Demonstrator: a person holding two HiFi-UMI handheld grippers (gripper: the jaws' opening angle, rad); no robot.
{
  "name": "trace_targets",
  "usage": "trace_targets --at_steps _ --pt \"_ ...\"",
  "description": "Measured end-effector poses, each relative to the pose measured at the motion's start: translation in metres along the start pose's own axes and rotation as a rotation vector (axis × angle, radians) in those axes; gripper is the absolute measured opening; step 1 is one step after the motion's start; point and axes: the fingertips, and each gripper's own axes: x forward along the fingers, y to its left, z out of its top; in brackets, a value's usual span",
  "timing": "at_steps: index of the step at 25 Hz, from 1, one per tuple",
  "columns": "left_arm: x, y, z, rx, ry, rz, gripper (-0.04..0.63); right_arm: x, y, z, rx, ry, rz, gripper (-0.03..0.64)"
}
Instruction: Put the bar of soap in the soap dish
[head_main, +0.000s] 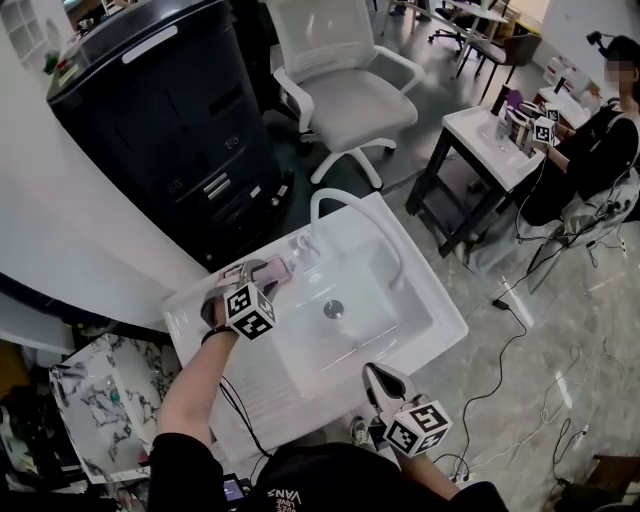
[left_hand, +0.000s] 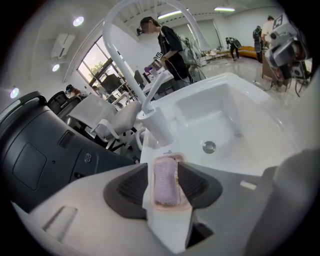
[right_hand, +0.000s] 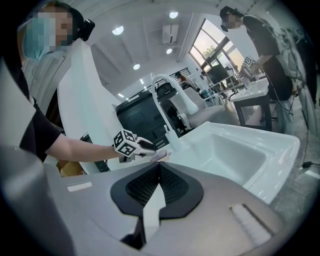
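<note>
A pale pink bar of soap (left_hand: 166, 182) sits between the pads of my left gripper (left_hand: 166, 175), which is shut on it. A peach-coloured rim (left_hand: 167, 206) shows round the bar and looks like the soap dish under it. In the head view the left gripper (head_main: 268, 283) holds the soap (head_main: 277, 271) over the back left ledge of the white sink (head_main: 430, 325), beside the faucet (head_main: 345, 196). My right gripper (head_main: 385, 385) hangs at the sink's front edge, shut with nothing in it (right_hand: 159, 172). It looks across at the left gripper (right_hand: 142, 146) and the soap (right_hand: 159, 156).
A large black machine (head_main: 160, 120) stands behind the sink, with a white office chair (head_main: 340, 90) next to it. At the far right a person sits by a second white sink table (head_main: 490, 145). Cables (head_main: 520, 340) trail over the floor. A marbled surface (head_main: 100, 400) lies at the lower left.
</note>
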Motion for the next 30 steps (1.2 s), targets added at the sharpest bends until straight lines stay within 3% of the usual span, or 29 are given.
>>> trace_targets --at_steps 5,10,22,30 --pt "-0.018 -0.003 0.004 -0.037 -0.027 0.033 0.225 -0.006 0.005 0.001 -0.012 -0.003 0.02 0.0" --pt "-0.04 -0.004 0.005 -0.083 -0.058 0.086 0.144 -0.014 0.01 0.001 -0.025 -0.001 0.036 0.0" --pt "-0.103 -0.015 0.014 -0.219 -0.167 0.202 0.063 -0.037 0.02 -0.004 -0.055 0.0 0.089 0.0" --pt "-0.144 -0.036 0.031 -0.276 -0.261 0.263 0.052 -0.053 0.029 -0.008 -0.073 -0.001 0.124 0.0"
